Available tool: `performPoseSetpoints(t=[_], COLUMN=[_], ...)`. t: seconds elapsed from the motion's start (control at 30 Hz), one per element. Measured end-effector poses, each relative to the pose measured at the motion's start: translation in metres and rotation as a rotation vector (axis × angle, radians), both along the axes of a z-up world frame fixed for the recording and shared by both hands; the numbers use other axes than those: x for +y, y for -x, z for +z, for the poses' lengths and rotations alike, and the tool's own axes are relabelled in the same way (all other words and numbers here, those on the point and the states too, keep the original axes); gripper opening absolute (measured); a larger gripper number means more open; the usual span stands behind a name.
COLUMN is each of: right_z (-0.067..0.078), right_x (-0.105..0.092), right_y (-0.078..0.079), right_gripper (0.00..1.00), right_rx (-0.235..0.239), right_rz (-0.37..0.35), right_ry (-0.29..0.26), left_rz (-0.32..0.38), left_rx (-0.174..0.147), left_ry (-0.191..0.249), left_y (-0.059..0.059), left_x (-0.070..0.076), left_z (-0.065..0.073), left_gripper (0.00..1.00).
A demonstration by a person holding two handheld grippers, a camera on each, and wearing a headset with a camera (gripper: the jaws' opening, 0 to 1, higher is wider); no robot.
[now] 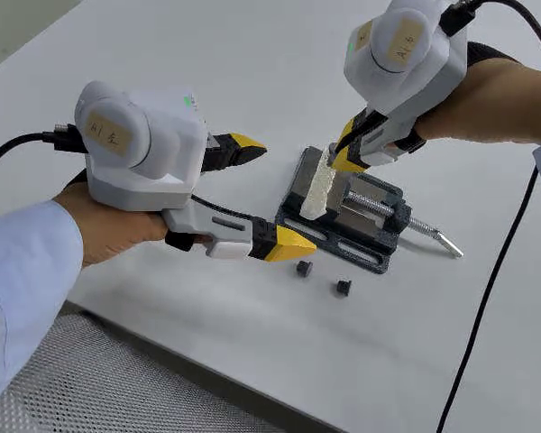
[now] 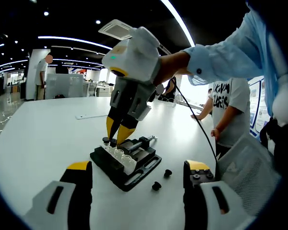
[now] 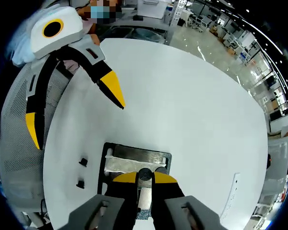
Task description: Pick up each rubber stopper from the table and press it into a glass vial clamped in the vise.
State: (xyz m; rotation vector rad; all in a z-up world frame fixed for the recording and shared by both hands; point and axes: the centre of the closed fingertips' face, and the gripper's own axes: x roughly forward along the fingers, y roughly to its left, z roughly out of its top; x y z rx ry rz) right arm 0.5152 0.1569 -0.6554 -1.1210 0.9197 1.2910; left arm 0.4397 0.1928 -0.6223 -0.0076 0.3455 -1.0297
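The vise stands on the table in front of you, and the row of vials is clamped in it. Your right hand-held gripper is over the far end of this row with a rubber stopper between its jaws, and your left hand-held gripper is above the table, left of the vise. A second stopper and a third stopper lie on the table just beside the near side of the vise, apart from each other.

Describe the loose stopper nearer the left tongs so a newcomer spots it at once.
Find the dark vise on the white table. Two small black rubber stoppers lie loose on the table beside its base. The wanted stopper sits right by a yellow tip of the left tongs; the other stopper lies farther off.
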Motion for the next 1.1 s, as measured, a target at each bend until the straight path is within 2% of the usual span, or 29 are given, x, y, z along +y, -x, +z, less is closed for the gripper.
performPoseSetpoints(t=[0.27,0.7,0.93,1.1], right_z=[0.0001,-0.0031,-0.0033,-0.0044], right_x=[0.0028,0.0031,0.0026,0.0025], right_y=[0.0042,0.0016,0.0002,-0.0011], right_gripper=[0.06,0.06,0.06,0.06], right_rx=[0.012,0.037,0.084,0.093], right_rz=[0.009,0.011,-0.032,-0.043], right_ry=[0.005,0.04,0.037,0.036], left_rz=[0.0,0.002,0.002,0.0], left_rx=[0.002,0.003,-0.001,-0.002], left_ry=[0.001,0.002,0.0,-0.001], left_y=[0.0001,-0.0004,-0.0006,-0.0003], left_x=[0.0005,0.0011,0.0007,0.0004], left_z=[-0.0001,-0.001,-0.0006,-0.0009], left_gripper=[0.75,0.75,0.75,0.75])
